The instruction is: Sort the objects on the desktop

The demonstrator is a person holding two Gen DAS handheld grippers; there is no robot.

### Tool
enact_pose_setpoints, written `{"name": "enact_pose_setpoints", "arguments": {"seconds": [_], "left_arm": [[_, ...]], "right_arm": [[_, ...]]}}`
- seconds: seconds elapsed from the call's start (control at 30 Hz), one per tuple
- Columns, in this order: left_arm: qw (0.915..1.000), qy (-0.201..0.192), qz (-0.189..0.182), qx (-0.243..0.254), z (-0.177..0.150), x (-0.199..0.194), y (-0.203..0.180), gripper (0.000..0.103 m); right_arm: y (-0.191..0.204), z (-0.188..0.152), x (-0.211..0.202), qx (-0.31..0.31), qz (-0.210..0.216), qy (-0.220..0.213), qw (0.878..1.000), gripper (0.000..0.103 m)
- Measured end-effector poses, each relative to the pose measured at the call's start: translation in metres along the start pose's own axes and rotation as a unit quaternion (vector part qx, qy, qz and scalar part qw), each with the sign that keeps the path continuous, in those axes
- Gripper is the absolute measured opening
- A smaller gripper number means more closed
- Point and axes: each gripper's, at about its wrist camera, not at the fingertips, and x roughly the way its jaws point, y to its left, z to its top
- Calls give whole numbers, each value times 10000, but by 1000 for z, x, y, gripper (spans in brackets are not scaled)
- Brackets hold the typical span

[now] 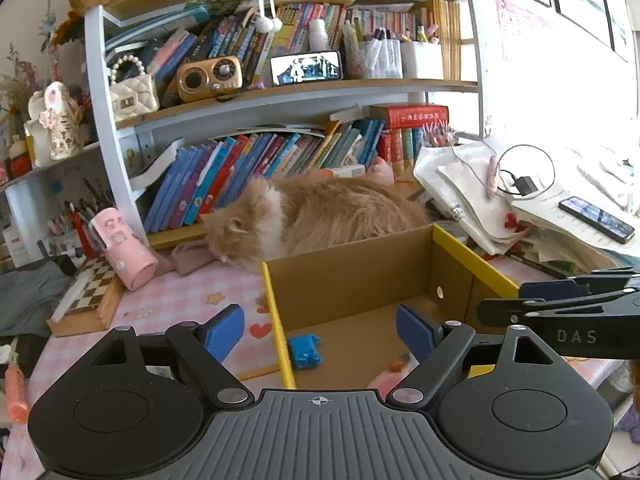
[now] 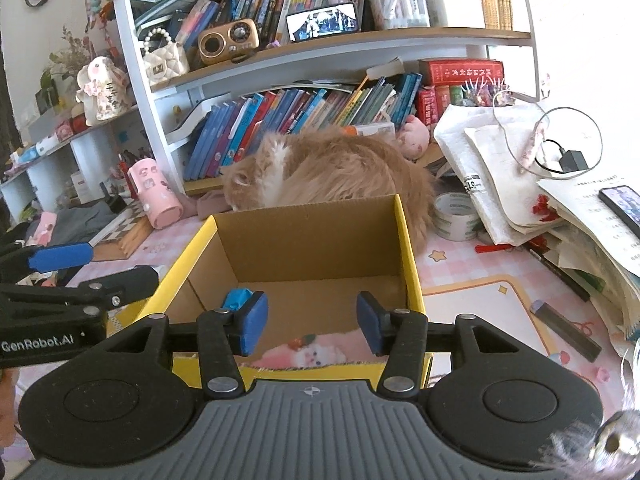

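A cardboard box (image 1: 360, 272) with yellow rims stands open on the pink checked desk; its far wall (image 2: 312, 240) fills the middle of the right wrist view. A crumpled blue item (image 1: 304, 352) and a pink item (image 2: 312, 354) with a fluffy white picture lie on the box floor. My left gripper (image 1: 320, 332) hangs open over the box's left rim with nothing between its pads. Over the box's near edge my right gripper (image 2: 312, 328) is open and empty; its fingers (image 1: 560, 308) enter the left wrist view from the right.
An orange and white cat (image 2: 332, 168) lies right behind the box, against the bookshelf. A pink cylinder case (image 1: 124, 256) and chessboard (image 1: 88, 296) sit left. Tape rolls (image 2: 456, 216), paper piles with a phone (image 2: 624, 208) and a dark bar (image 2: 568, 332) are right.
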Motion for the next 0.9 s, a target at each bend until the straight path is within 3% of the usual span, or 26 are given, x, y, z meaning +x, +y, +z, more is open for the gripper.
{"name": "enact_pose_setpoints", "arguments": {"seconds": [0.57, 0.9], "left_arm": [[9996, -89, -260, -8, -33, -45, 66, 86], [9993, 148, -339, -87, -74, -81, 121, 86]], "right_arm": [[46, -36, -42, 444, -746, -131, 9961, 47], [107, -74, -63, 668, -1045, 45, 9923, 47]]}}
